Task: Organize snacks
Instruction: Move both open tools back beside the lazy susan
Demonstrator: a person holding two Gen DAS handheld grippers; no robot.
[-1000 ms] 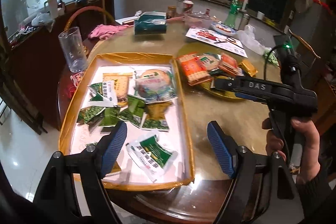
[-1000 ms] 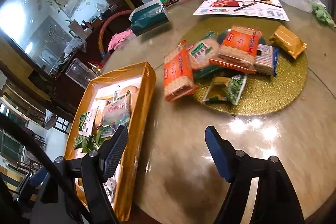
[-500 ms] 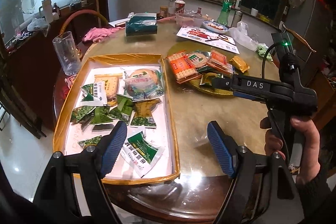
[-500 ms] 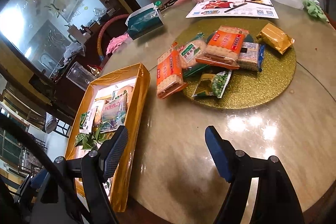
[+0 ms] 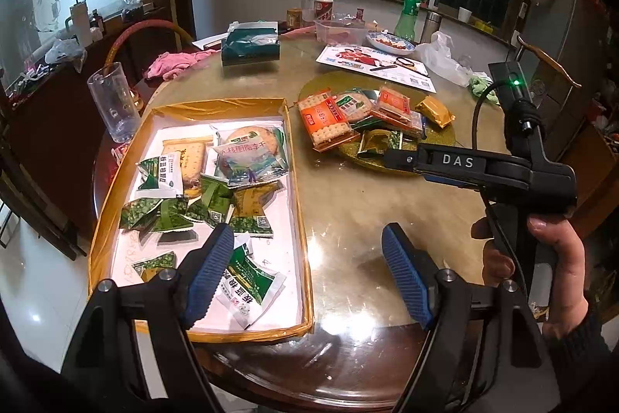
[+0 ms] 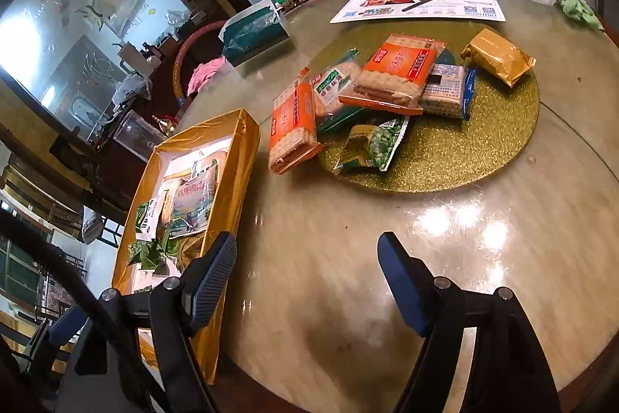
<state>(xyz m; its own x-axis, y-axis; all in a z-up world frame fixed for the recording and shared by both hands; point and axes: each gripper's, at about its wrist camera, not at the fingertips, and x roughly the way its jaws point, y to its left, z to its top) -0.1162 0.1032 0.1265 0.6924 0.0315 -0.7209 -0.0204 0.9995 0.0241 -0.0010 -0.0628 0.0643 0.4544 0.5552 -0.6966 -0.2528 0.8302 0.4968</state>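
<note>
A gold-rimmed tray holds several snack packets, among them a round cracker pack and green packets; it also shows in the right wrist view. A gold round mat carries more snacks: an orange biscuit pack, another orange pack, a green packet and a gold packet. My left gripper is open and empty above the tray's near right corner. My right gripper is open and empty over bare table, short of the mat.
A drinking glass stands left of the tray. A teal tissue pack, a leaflet, a clear box, a dish, bottles and a white plastic bag sit at the far side of the round table.
Both grippers have drawn back toward me and a little upward, so tray and mat look farther off. Both stay open and empty.
</note>
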